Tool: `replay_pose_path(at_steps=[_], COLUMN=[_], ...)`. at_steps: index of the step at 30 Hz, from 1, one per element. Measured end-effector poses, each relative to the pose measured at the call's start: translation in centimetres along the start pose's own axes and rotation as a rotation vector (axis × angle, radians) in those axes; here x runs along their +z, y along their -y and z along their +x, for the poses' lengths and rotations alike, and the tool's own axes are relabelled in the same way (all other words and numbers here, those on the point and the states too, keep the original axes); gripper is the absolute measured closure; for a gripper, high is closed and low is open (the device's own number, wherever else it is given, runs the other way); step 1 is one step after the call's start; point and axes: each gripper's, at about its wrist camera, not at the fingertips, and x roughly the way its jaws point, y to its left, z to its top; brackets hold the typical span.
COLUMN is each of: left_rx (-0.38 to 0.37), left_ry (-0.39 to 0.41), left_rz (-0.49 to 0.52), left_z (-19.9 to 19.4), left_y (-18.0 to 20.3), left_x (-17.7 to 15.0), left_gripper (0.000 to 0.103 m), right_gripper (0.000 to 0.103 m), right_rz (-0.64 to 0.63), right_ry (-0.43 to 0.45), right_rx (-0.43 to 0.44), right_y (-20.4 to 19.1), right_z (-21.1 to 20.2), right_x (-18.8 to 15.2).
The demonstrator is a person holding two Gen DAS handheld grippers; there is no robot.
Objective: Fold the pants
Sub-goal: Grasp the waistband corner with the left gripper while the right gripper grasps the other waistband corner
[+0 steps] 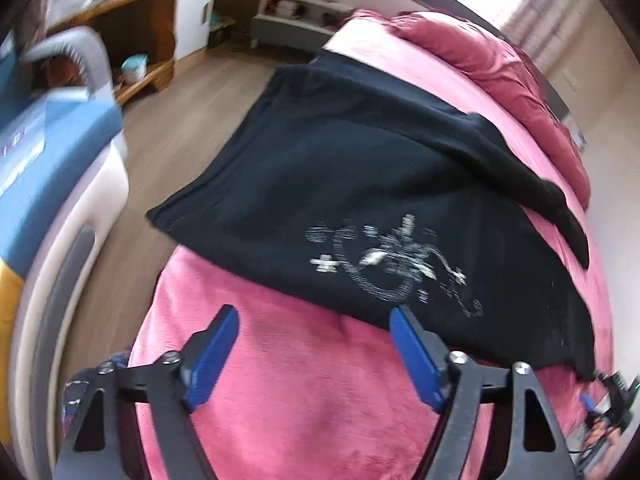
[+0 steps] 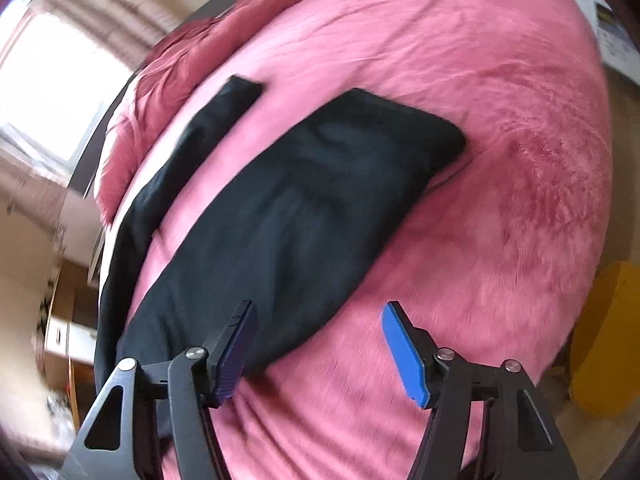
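Black pants (image 1: 340, 184) with a white print lie spread on a pink blanket-covered bed (image 1: 304, 380). Their edge hangs over the bed's left side in the left wrist view. My left gripper (image 1: 312, 318) hovers open just short of the pants' near hem, nothing between its blue pads. In the right wrist view the pants (image 2: 296, 216) show two legs, one wide and one narrow (image 2: 208, 128), stretching away. My right gripper (image 2: 318, 316) stands open over the near edge of the wide leg, its left finger above the cloth and its right finger over the blanket; no cloth is pinched.
A bunched red duvet (image 1: 480, 52) lies at the bed's far end. Wooden floor (image 1: 192, 104), a wooden shelf unit (image 1: 132, 40) and a blue-topped appliance (image 1: 48, 128) lie left of the bed. A yellow object (image 2: 600, 344) stands right of the bed. A bright window (image 2: 60, 84) is far left.
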Motion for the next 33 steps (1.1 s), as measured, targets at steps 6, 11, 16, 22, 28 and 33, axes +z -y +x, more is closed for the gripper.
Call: replay_pose_path(at_steps=[6, 11, 16, 22, 28, 33], left_rx=[-0.008, 0.001, 0.042, -0.001, -0.038, -0.041], left_ry=[-0.007, -0.014, 0.017, 0.089, 0.118, 0.108], left_rz=[-0.106, -0.145, -0.139, -0.11, -0.084, -0.076], left_z=[0.6, 2.1, 2.7, -0.4, -3.9, -5.1], left_y=[-2.5, -2.7, -2.1, -1.8, -1.3, -2.0], left_x=[1.6, 3.1, 4.2, 5.0, 4.9, 3.1], left_gripper=[0.041, 0.049, 0.087, 0.096, 0.096, 0.096], right_gripper=[0.043, 0.058, 0.081, 0.094, 0.094, 0.094], right_rz=[0.012, -0.009, -0.028, -0.091, -0.158, -0.159], right_ry=[0.004, 0.007, 0.003, 0.046, 0.092, 0.083], right_rx=[-0.023, -0.045, -0.068, -0.072, -0.065, -0.093], right_y=[0.1, -0.5, -0.8, -2.2, -3.3, -1.6], right_z=[2.6, 3.7, 4.2, 2.5, -1.0, -2.1], right_x=[1.5, 2.8, 3.8, 5.5, 7.0, 6.3])
